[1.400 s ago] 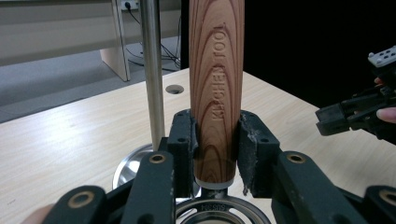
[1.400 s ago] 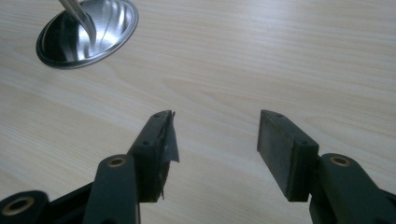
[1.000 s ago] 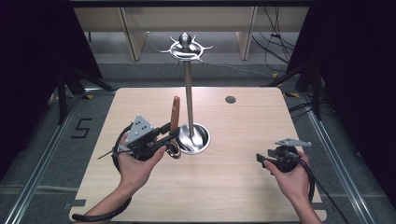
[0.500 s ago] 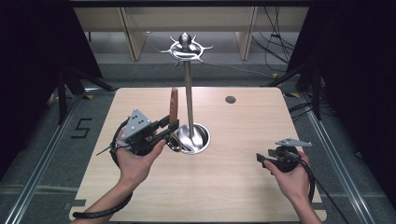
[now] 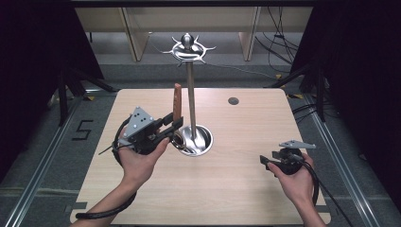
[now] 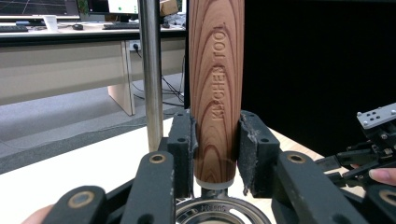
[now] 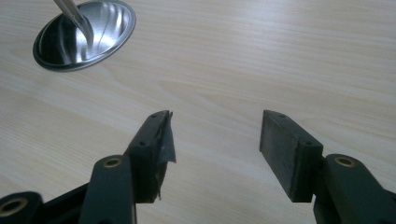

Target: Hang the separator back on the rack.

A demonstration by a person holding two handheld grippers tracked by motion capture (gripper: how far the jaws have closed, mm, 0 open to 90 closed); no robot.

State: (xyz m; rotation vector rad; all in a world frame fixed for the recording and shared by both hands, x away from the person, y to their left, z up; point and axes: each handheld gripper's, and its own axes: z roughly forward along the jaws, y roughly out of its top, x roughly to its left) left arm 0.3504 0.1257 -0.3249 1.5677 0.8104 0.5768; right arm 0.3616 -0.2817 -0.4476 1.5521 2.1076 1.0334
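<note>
On a pale wooden bench (image 5: 227, 189), the left gripper (image 6: 217, 154) pinched the upright wooden handle of a kitchen tool (image 6: 215, 84) between its fingers, just left of a metal stand's pole (image 5: 191, 101) and above its round base (image 5: 198, 142). The right gripper (image 7: 215, 140) hovered near the right edge, well apart, fingers spread and empty.
</note>
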